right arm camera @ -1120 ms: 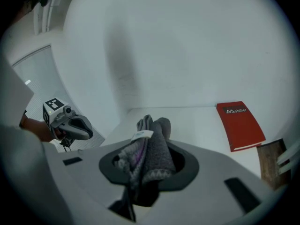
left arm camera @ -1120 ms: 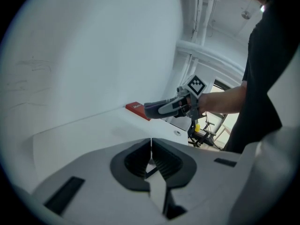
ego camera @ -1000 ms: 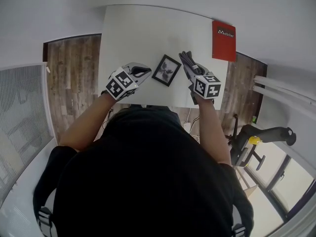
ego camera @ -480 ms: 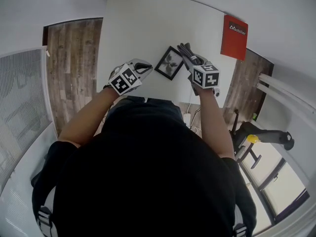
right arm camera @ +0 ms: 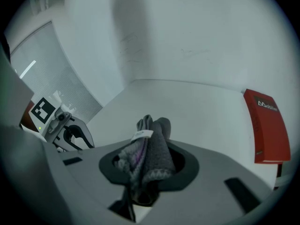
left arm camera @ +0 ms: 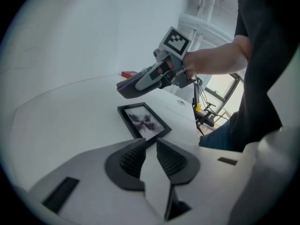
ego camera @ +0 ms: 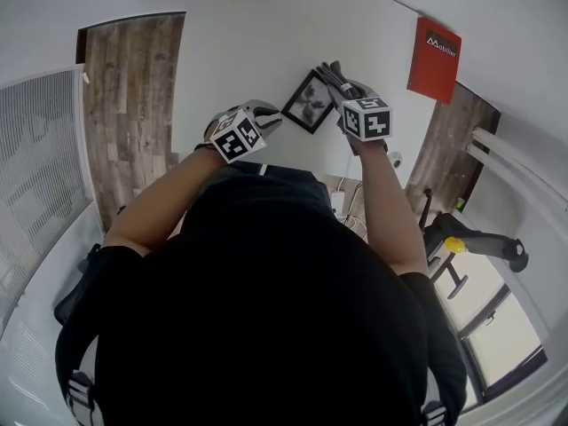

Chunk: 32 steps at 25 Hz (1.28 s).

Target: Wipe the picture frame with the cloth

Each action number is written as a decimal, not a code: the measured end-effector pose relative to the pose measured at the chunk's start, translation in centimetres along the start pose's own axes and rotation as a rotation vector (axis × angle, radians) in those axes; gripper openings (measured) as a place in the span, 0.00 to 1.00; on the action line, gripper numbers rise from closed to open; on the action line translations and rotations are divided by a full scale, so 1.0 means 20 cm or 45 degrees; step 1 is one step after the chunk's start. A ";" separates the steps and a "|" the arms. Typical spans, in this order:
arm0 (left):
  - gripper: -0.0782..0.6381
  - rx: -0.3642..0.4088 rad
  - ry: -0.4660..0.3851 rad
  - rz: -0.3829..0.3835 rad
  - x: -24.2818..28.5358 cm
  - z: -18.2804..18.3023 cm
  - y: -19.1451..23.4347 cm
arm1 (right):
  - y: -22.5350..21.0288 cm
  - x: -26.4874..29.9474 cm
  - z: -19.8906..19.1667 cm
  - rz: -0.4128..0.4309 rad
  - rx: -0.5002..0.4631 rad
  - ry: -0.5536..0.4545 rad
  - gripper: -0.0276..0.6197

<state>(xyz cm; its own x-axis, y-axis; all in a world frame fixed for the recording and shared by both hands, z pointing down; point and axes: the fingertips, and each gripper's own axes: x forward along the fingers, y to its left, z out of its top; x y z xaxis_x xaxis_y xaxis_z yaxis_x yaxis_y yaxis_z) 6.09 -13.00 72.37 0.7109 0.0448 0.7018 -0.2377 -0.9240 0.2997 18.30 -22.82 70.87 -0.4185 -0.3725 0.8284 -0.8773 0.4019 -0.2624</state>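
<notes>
In the head view, both hands have dropped toward the white table [ego camera: 240, 34] over the last second. The left gripper [ego camera: 269, 117] and right gripper [ego camera: 344, 96] now flank the small black-edged rectangular picture frame [ego camera: 309, 102], which lies flat. The folded grey knitted cloth [ego camera: 330, 76] hangs at the frame's right edge; whether it touches the frame is unclear from here.

In the left gripper view, the jaws have just been opening. They stand apart with nothing between the pads, and the frame's near corner lies just ahead. This gripper is probably about to steady the frame.

In the right gripper view, the jaws are clamped on the cloth, whose wad sticks out in front. Wiping looks about to begin.
</notes>
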 end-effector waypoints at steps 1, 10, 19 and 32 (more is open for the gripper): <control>0.22 0.000 0.007 0.005 0.01 -0.01 0.01 | -0.01 0.01 0.00 -0.003 -0.011 0.006 0.20; 0.24 -0.038 0.050 0.028 0.11 -0.10 0.05 | 0.00 0.10 -0.03 -0.057 -0.158 0.094 0.20; 0.27 -0.040 0.064 0.064 0.18 -0.13 0.06 | 0.04 0.17 -0.07 -0.089 -0.323 0.164 0.20; 0.27 0.051 0.134 0.118 0.23 -0.15 0.07 | 0.10 0.19 -0.14 -0.153 -0.603 0.237 0.20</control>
<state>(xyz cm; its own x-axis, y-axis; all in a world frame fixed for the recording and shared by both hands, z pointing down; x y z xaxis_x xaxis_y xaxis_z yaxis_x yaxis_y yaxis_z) 7.08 -12.91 78.00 0.6129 -0.0040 0.7901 -0.2710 -0.9404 0.2054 15.64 -21.10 74.98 -0.2347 -0.3019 0.9240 -0.6960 0.7157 0.0570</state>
